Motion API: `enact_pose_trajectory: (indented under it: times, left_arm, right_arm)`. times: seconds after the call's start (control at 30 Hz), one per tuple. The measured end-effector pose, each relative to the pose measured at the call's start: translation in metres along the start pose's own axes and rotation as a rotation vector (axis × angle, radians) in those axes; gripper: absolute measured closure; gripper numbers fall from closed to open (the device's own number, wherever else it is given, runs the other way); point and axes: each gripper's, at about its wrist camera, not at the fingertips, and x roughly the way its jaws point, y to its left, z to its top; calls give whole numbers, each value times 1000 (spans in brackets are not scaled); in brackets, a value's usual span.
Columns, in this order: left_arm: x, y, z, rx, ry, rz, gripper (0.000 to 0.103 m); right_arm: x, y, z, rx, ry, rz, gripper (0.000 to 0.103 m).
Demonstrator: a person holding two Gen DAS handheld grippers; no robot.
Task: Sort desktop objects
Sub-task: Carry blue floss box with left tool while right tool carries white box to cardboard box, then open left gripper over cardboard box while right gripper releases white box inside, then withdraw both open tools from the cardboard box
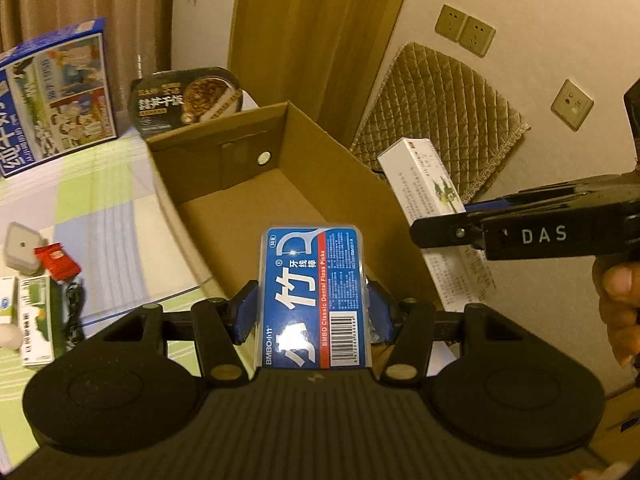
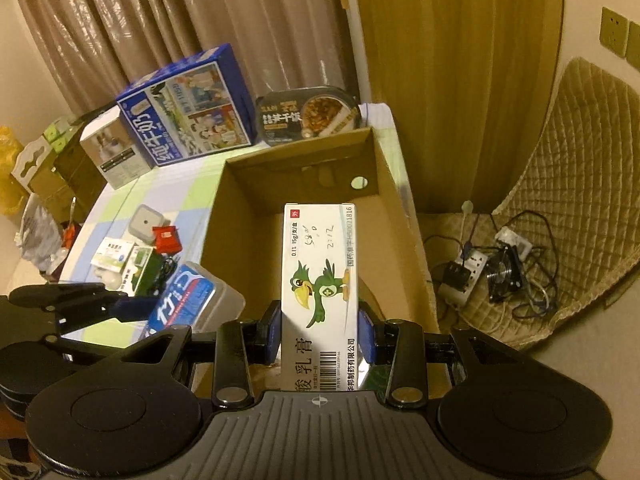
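My left gripper [image 1: 312, 312] is shut on a blue dental floss pick box [image 1: 314, 296], its blue pads pressing both sides, held above the near edge of an open cardboard box [image 1: 240, 208]. My right gripper [image 2: 319, 332] is shut on a white ointment carton with a green bird [image 2: 318, 280], held over the same cardboard box [image 2: 240, 240]. In the left wrist view the right gripper [image 1: 440, 228] comes in from the right with the white carton [image 1: 424, 188]. In the right wrist view the left gripper [image 2: 132, 308] shows at lower left with the floss box [image 2: 188, 296].
A blue milk carton case [image 2: 188, 112] and a dark instant rice bowl [image 2: 308, 114] stand behind the cardboard box. Small boxes [image 2: 120, 258], a red packet [image 2: 166, 236] and a grey square case [image 2: 144, 220] lie on the checked cloth [image 2: 168, 196]. A power strip with cables [image 2: 480, 272] lies at right.
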Motion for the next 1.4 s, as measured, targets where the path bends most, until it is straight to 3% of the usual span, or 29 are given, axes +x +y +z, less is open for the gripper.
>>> enact_pose_trajectory:
  times: [0.27,0.57,0.77,0.9,1.4]
  left_arm:
    - [28,7,6,-50,26,7,49]
    - [12,25,2,-24,-15,62,49]
    - [2,30,-4,0,-21,79,46]
    - [0,31,-8,5,-19,80,46]
    - [-27,46,-26,9,-27,106,42]
  right_arm:
    - [10,-15,0,28,3,13,67]
    - [25,-3,1,15,15,29,67]
    - [30,2,7,30,-23,26,67]
    - [27,-1,11,66,-42,19,49]
    - [10,24,-9,35,-22,41,44]
